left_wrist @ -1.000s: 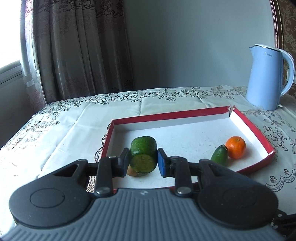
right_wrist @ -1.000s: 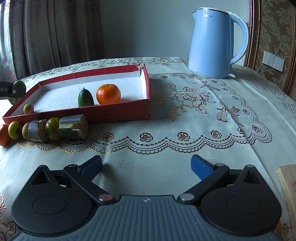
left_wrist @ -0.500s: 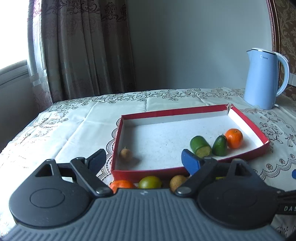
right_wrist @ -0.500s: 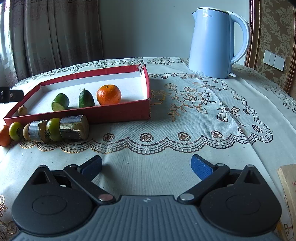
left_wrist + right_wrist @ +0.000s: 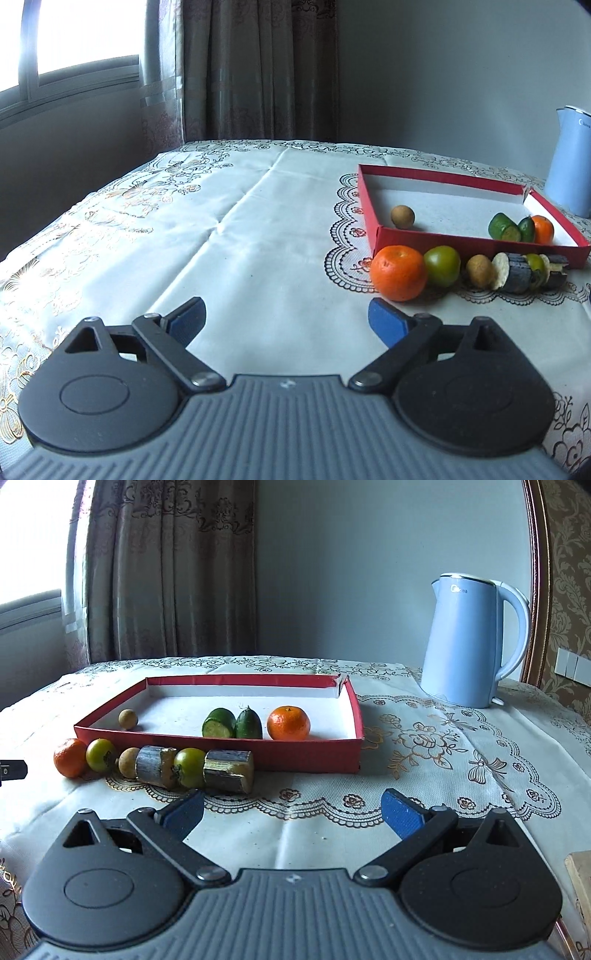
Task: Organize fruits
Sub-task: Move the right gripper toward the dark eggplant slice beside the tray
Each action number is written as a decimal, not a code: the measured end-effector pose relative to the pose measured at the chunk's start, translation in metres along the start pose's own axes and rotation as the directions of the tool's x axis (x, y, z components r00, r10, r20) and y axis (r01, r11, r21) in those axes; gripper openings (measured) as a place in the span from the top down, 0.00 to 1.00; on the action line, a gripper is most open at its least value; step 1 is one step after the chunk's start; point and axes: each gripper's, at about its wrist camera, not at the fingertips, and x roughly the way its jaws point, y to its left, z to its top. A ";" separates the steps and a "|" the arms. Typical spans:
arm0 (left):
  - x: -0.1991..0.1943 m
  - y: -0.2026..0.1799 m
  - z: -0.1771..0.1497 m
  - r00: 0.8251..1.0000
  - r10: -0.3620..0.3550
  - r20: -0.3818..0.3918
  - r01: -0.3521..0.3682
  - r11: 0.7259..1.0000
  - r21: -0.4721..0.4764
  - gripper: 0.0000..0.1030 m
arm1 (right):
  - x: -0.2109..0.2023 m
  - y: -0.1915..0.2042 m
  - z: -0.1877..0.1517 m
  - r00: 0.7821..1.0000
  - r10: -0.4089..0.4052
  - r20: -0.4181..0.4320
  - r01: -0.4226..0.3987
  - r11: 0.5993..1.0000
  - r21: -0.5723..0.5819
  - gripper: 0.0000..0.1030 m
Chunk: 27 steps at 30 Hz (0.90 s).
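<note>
Both tools are empty. The left gripper [image 5: 286, 317] has its jaws widening, with only bare tablecloth [image 5: 240, 236] between them; the right gripper [image 5: 291, 808] has its jaws spread, nothing between them either.

Just ahead of the right gripper's left jaw lies the row still to be sorted, packed tight against the red tray [image 5: 314, 758]: a cane piece [image 5: 229, 771], a green fruit [image 5: 189, 768], a second cane piece [image 5: 155, 766], a longan [image 5: 128, 762], another green fruit [image 5: 100, 755] and a tangerine [image 5: 70, 757]. From the left gripper the same tangerine [image 5: 398, 272] sits just past the right jaw.

Likely trouble: the pieces touch one another, so a jaw sliding in for one may knock its neighbour rolling, and the round ones would run freely on the cloth. The tray wall behind leaves little room for the far jaw.

Farther off, inside the tray, lie a longan [image 5: 128, 719], two green pieces [image 5: 232, 723] and a tangerine [image 5: 289, 723]; a dropped fruit could scatter them. Beyond, right of the jaws, stands a blue kettle [image 5: 465, 642], well clear
</note>
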 end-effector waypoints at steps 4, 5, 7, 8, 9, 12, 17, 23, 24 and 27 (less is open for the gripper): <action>-0.003 0.003 0.000 1.000 -0.007 0.019 0.007 1.000 -0.009 0.06 | 0.003 0.018 0.005 1.000 -0.014 0.011 0.014 1.000 -0.019 0.00; -0.004 0.002 -0.001 1.000 -0.015 0.019 0.015 1.000 -0.003 0.06 | 0.005 0.020 0.007 1.000 -0.021 0.010 0.021 1.000 -0.021 0.00; -0.005 0.002 -0.001 0.999 -0.024 0.027 0.024 1.000 -0.006 0.05 | 0.009 0.024 0.010 0.999 -0.032 0.008 0.033 0.999 -0.025 0.01; -0.004 0.003 0.000 0.999 -0.031 0.026 0.031 0.999 -0.012 0.05 | 0.011 0.026 0.011 1.000 -0.030 0.007 0.030 0.999 -0.024 0.01; -0.004 0.005 0.000 0.999 -0.036 0.026 0.037 0.999 -0.021 0.05 | 0.013 0.027 0.012 0.999 -0.034 0.008 0.034 0.999 -0.025 0.01; -0.002 0.009 0.001 0.998 -0.048 0.027 0.049 0.998 -0.047 0.05 | 0.018 0.031 0.015 0.999 -0.040 0.003 0.040 0.999 -0.032 0.01; -0.003 0.012 0.000 0.998 -0.061 0.031 0.063 0.996 -0.066 0.05 | 0.029 0.033 0.020 0.998 -0.065 -0.003 0.065 0.998 -0.024 0.06; -0.003 0.015 0.000 0.997 -0.070 0.034 0.073 0.994 -0.083 0.05 | 0.042 0.035 0.025 0.998 -0.059 -0.033 0.058 0.998 -0.016 0.16; -0.003 0.015 0.000 0.997 -0.069 0.035 0.072 0.994 -0.084 0.05 | 0.044 0.036 0.026 0.998 -0.056 -0.038 0.055 0.998 -0.017 0.16; -0.003 0.016 0.000 0.997 -0.071 0.037 0.074 0.993 -0.088 0.05 | 0.050 0.038 0.027 0.996 -0.066 -0.055 0.065 0.998 -0.020 0.16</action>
